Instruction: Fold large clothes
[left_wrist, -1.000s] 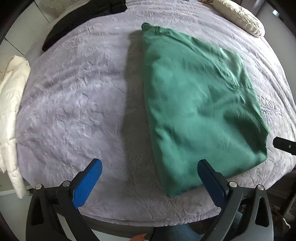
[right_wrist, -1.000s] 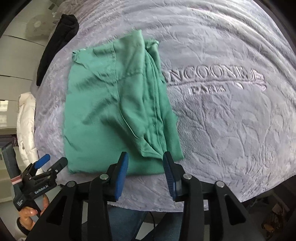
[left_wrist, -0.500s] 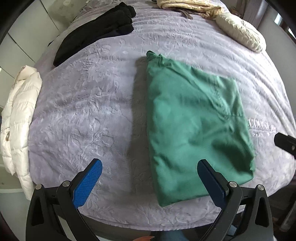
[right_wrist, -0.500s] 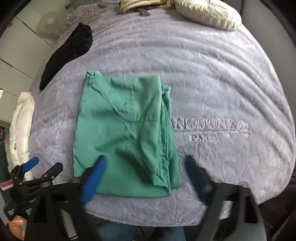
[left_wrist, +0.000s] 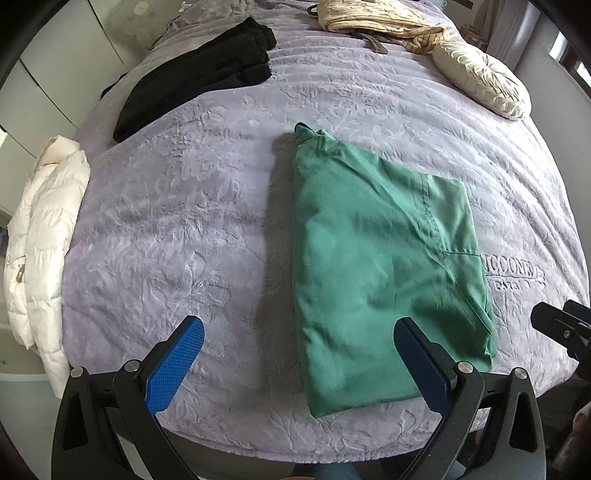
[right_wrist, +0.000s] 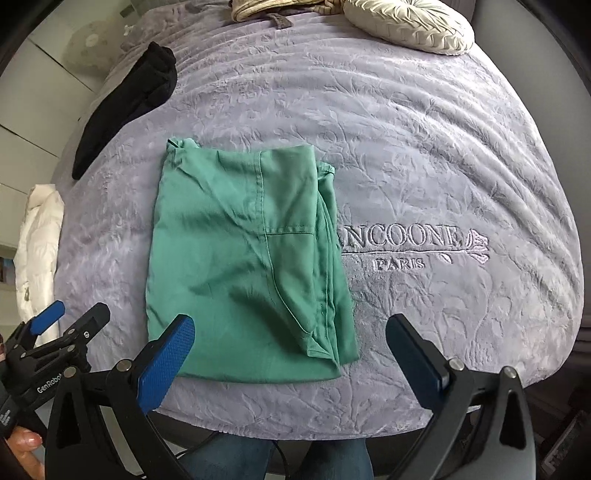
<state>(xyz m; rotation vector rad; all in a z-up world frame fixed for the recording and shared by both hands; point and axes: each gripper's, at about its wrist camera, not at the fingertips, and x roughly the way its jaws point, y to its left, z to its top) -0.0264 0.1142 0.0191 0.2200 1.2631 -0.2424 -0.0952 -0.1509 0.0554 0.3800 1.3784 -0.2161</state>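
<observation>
Left wrist view: the left gripper (left_wrist: 297, 363) hangs with its blue-padded jaws wide and empty above the embossed lilac bedspread (left_wrist: 177, 229). The folded green cloth garment (left_wrist: 380, 266) lies flat near the bed's front edge, right of centre.

Right wrist view: the right gripper (right_wrist: 290, 352) has just been opening; its jaws stand wide, nothing between them, above the green garment's (right_wrist: 243, 258) near edge.
</observation>
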